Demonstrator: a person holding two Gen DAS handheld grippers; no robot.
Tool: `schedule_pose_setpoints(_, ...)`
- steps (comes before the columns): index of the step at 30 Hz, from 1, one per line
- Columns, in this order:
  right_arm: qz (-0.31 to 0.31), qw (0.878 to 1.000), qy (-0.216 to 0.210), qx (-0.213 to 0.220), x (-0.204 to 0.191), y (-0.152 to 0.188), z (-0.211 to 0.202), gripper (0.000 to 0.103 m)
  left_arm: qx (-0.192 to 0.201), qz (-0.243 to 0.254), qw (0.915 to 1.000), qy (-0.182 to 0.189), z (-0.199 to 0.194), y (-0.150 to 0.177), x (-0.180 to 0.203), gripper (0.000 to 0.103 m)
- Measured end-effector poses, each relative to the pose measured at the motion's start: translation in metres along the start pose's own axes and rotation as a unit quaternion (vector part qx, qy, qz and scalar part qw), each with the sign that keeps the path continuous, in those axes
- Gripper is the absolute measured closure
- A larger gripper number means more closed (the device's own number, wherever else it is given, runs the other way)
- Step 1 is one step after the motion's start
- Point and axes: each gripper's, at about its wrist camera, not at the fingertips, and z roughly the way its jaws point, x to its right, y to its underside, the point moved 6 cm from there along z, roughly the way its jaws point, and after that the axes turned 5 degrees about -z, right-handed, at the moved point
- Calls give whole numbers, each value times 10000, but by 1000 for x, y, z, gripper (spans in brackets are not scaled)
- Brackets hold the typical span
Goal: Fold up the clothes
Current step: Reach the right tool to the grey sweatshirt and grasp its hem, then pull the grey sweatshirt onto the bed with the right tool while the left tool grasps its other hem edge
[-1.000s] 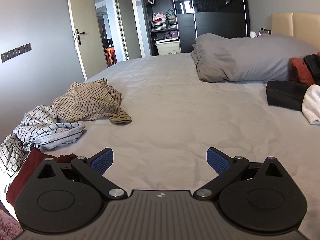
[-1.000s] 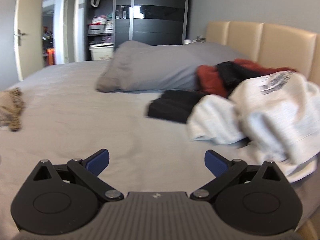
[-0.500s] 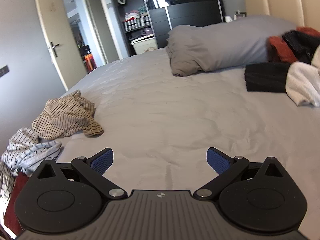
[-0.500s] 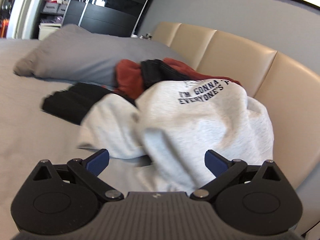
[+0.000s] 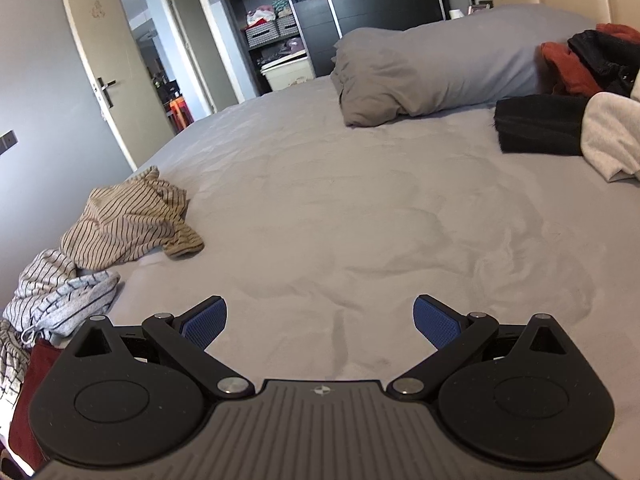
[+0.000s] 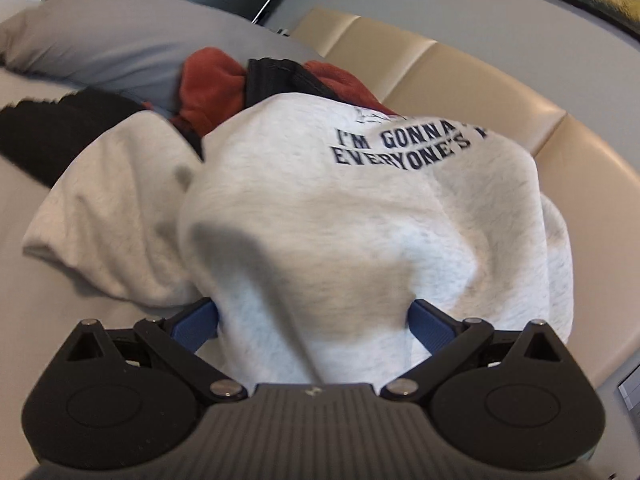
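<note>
A light grey sweatshirt [image 6: 360, 216] with dark printed lettering is heaped against the headboard, and a fold of it lies between the blue pads of my right gripper [image 6: 314, 322], whose jaws stand wide open around the cloth. The same sweatshirt [image 5: 612, 136] shows at the right edge of the left wrist view. My left gripper [image 5: 320, 322] hovers open over the bare grey sheet [image 5: 360, 208], holding nothing. Behind the sweatshirt lie a rust-red garment [image 6: 212, 84] and a black garment [image 6: 52, 128].
A beige striped top [image 5: 128, 220] and a grey-white striped garment [image 5: 60, 296] lie crumpled at the bed's left edge, with a dark red item [image 5: 24, 404] below them. A grey pillow [image 5: 432, 68] sits at the head. The padded headboard [image 6: 500, 92] stands just behind the pile.
My right gripper swung right and pushed forward into the grey sweatshirt, whose fold now sits between its open fingers. My left gripper turned slightly right over the sheet.
</note>
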Motion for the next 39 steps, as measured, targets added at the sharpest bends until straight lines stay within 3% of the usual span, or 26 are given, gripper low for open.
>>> schedule_pose_setpoints(1, 63, 10000, -39, 5, 4, -1, 2, 15, -33, -25, 10000, -17, 2, 1, -2, 1)
schedule_pose_setpoints(4, 147, 9998, -103, -111, 14, -5, 5, 71, -94, -88, 9999, -51, 5, 3, -6, 1)
schedule_pose_setpoints(5, 231, 9995, -166, -104, 17, -6, 3, 84, -97, -86, 9999, -55, 5, 3, -6, 1)
schedule_pose_setpoints(7, 406, 9986, -332, -13, 24, -9, -3, 94, -86, -67, 9999, -47, 5, 3, -7, 1)
schedule_pose_setpoints(12, 415, 9966, -635, 315, 31, -20, -41, 96, -61, -183, 9998, -13, 1, 2, -12, 1)
schedule_pose_setpoints(17, 288, 9880, -1369, 660, 10, -35, -104, 96, 36, -291, 9995, 80, -7, -1, -15, 1)
schedule_pose_setpoints(25, 311, 9542, -2720, 1204, -63, -61, -215, 96, 283, -433, 9985, 151, -29, -11, -31, 3)
schedule_pose_setpoints(29, 304, 9229, -3500, 1575, -102, -78, -285, 96, 347, -582, 9977, 95, -36, -13, -47, 3)
schedule_pose_setpoints(35, 156, 8524, -4870, 1898, -162, -86, -396, 96, 524, -811, 9951, -228, -46, -18, -84, 3)
schedule_pose_setpoints(39, -6, 8167, -5468, 1845, -190, -78, -447, 96, 632, -830, 9934, -488, -53, -20, -110, 3)
